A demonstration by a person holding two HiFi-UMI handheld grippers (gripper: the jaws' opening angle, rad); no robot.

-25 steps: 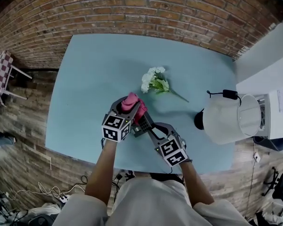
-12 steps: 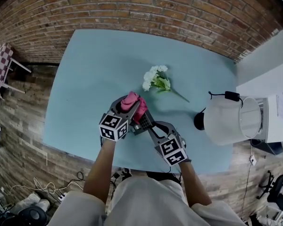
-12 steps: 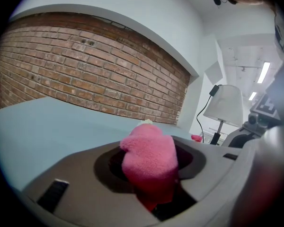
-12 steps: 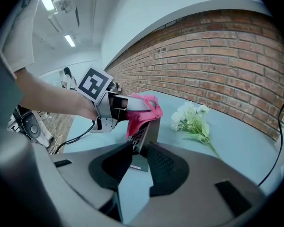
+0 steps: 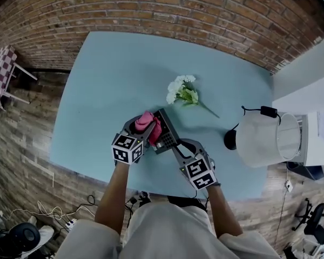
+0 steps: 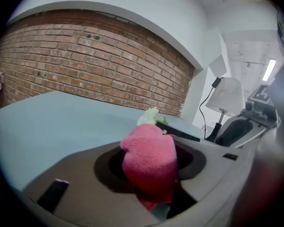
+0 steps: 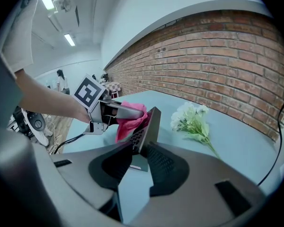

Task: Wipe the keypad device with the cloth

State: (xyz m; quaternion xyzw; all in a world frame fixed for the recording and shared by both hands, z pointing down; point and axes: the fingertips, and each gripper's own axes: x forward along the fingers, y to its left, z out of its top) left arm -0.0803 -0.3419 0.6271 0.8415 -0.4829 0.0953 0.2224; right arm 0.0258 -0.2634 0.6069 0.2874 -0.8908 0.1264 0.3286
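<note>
A pink cloth is bunched in my left gripper, which is shut on it. The cloth fills the space between that gripper's jaws in the left gripper view. My right gripper is shut on the near end of the dark keypad device, holding it tilted up off the blue table. In the right gripper view the keypad device stands on edge between the jaws, its keys facing left. The pink cloth presses against that keyed face, with the left gripper behind it.
A bunch of white flowers lies on the table beyond the device. A lamp with a white shade and black cord stands at the right. A brick wall runs behind the table. The table's front edge is just below my grippers.
The keypad device has tipped up more steeply, its far end now higher beside the cloth. My left gripper has drawn slightly back toward me with the cloth.
</note>
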